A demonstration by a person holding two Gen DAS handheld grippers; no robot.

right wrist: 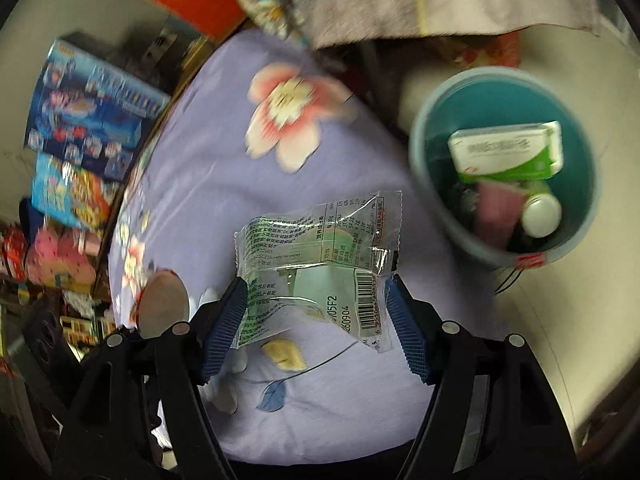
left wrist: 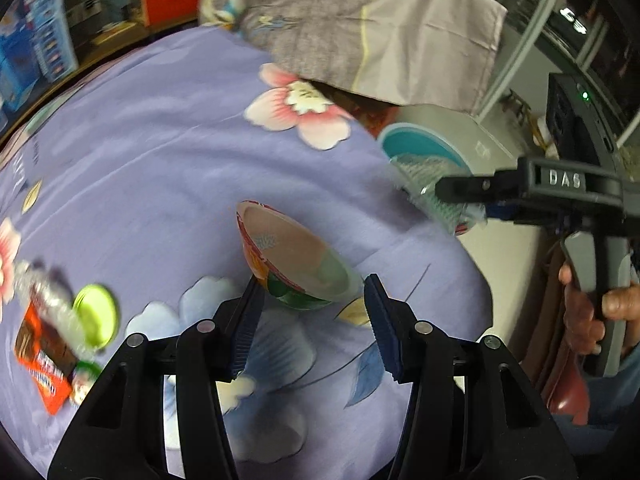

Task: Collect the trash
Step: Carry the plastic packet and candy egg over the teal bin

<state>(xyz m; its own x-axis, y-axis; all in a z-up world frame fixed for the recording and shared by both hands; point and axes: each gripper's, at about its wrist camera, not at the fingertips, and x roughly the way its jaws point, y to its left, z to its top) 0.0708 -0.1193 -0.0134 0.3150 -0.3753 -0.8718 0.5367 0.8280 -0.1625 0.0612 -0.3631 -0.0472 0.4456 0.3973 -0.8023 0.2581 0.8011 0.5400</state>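
My left gripper point(left wrist: 314, 284) is shut on a tilted paper bowl point(left wrist: 296, 260) with a red and green printed outside, held above the purple flowered cloth point(left wrist: 152, 140). The bowl point(right wrist: 164, 300) also shows at the lower left of the right wrist view. My right gripper point(right wrist: 316, 284) is shut on a clear plastic wrapper point(right wrist: 316, 256) with green print and a barcode. It hangs left of the teal bin point(right wrist: 500, 96). The left wrist view shows the right gripper point(left wrist: 440, 190) carrying the wrapper point(left wrist: 444, 208) in front of the bin point(left wrist: 416, 142).
The bin holds a green-and-white box point(right wrist: 508, 152), a white-capped bottle point(right wrist: 540, 216) and something pink. A crushed clear bottle point(left wrist: 44, 300), a lime lid point(left wrist: 96, 314) and a red wrapper point(left wrist: 44, 372) lie on the cloth. Grey fabric point(left wrist: 360, 32) is heaped behind. A hand point(left wrist: 592, 312) grips the right tool.
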